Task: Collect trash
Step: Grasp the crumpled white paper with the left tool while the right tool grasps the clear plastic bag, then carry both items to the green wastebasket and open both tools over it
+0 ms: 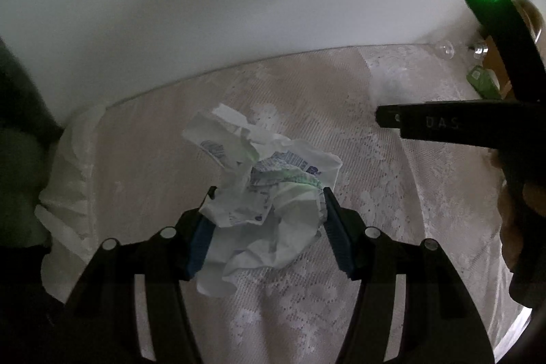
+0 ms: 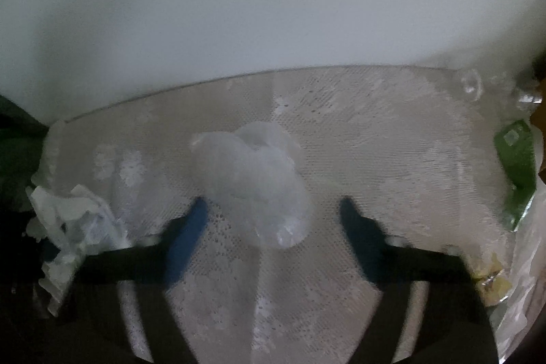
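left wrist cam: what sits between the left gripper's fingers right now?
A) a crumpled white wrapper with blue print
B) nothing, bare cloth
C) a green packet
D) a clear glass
A: the left gripper has its blue-padded fingers on either side of the crumpled white wrapper with blue print, lying on the lace tablecloth; whether the pads press it cannot be told.

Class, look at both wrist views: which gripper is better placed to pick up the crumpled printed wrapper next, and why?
Left. The left gripper already straddles the crumpled printed wrapper, a finger on each side. The right gripper is open around a translucent plastic wad; the wrapper sits far to its left.
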A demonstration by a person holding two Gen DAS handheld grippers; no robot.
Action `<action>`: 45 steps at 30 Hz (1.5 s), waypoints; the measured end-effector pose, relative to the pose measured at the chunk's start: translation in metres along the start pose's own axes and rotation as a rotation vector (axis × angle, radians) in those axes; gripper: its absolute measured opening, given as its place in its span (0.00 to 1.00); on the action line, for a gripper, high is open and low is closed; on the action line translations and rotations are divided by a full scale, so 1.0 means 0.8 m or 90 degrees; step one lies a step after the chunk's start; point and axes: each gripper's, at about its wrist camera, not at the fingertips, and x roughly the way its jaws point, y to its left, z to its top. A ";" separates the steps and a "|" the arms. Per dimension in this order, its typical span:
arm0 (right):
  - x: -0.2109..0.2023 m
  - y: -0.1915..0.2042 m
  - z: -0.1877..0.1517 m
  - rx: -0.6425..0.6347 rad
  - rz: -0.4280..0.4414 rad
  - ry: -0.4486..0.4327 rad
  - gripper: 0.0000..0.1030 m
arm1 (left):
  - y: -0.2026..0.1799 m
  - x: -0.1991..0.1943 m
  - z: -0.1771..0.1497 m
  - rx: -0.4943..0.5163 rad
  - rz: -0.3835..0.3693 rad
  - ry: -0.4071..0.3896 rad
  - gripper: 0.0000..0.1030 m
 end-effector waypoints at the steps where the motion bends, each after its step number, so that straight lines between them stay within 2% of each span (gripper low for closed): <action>1: -0.003 0.000 -0.003 0.000 0.001 -0.003 0.44 | 0.001 -0.003 -0.003 0.000 0.000 -0.002 0.56; 3: -0.016 0.000 -0.016 -0.006 0.001 -0.015 0.42 | 0.001 -0.011 -0.009 0.000 0.001 -0.005 0.56; 7: -0.053 -0.002 -0.059 -0.018 -0.007 -0.041 0.41 | 0.000 -0.034 -0.048 0.001 -0.001 0.003 0.56; 12: -0.102 -0.027 -0.163 0.019 0.034 -0.053 0.41 | -0.030 -0.063 -0.104 0.020 -0.021 0.015 0.56; 16: -0.133 -0.051 -0.250 0.046 0.036 -0.049 0.41 | -0.067 -0.086 -0.154 0.054 -0.046 0.028 0.56; 17: -0.147 -0.063 -0.288 0.064 0.037 -0.052 0.41 | -0.074 -0.091 -0.164 0.065 -0.050 0.029 0.56; 19: -0.158 -0.068 -0.319 0.079 0.034 -0.059 0.41 | -0.102 -0.103 -0.185 0.099 -0.054 0.026 0.56; 20: -0.172 -0.080 -0.355 0.092 0.026 -0.068 0.41 | -0.117 -0.111 -0.197 0.119 -0.058 0.026 0.56; 21: -0.177 -0.087 -0.367 0.096 0.021 -0.070 0.41 | -0.130 -0.119 -0.209 0.136 -0.061 0.027 0.56; 26: -0.212 -0.136 -0.483 0.173 0.006 -0.089 0.41 | -0.198 -0.153 -0.251 0.216 -0.093 0.017 0.56; 28: -0.231 -0.170 -0.541 0.220 -0.015 -0.091 0.41 | -0.219 -0.167 -0.269 0.239 -0.108 0.014 0.56; 31: -0.241 -0.198 -0.603 0.268 -0.045 -0.083 0.41 | -0.256 -0.184 -0.296 0.285 -0.143 0.016 0.56; 32: -0.245 -0.217 -0.637 0.300 -0.065 -0.075 0.41 | -0.268 -0.187 -0.302 0.301 -0.150 0.017 0.56; 38: -0.251 -0.271 -0.747 0.425 -0.095 -0.061 0.41 | -0.351 -0.200 -0.352 0.418 -0.183 0.033 0.56; 45: -0.254 -0.300 -0.816 0.481 -0.093 -0.064 0.42 | -0.407 -0.213 -0.394 0.500 -0.199 0.040 0.56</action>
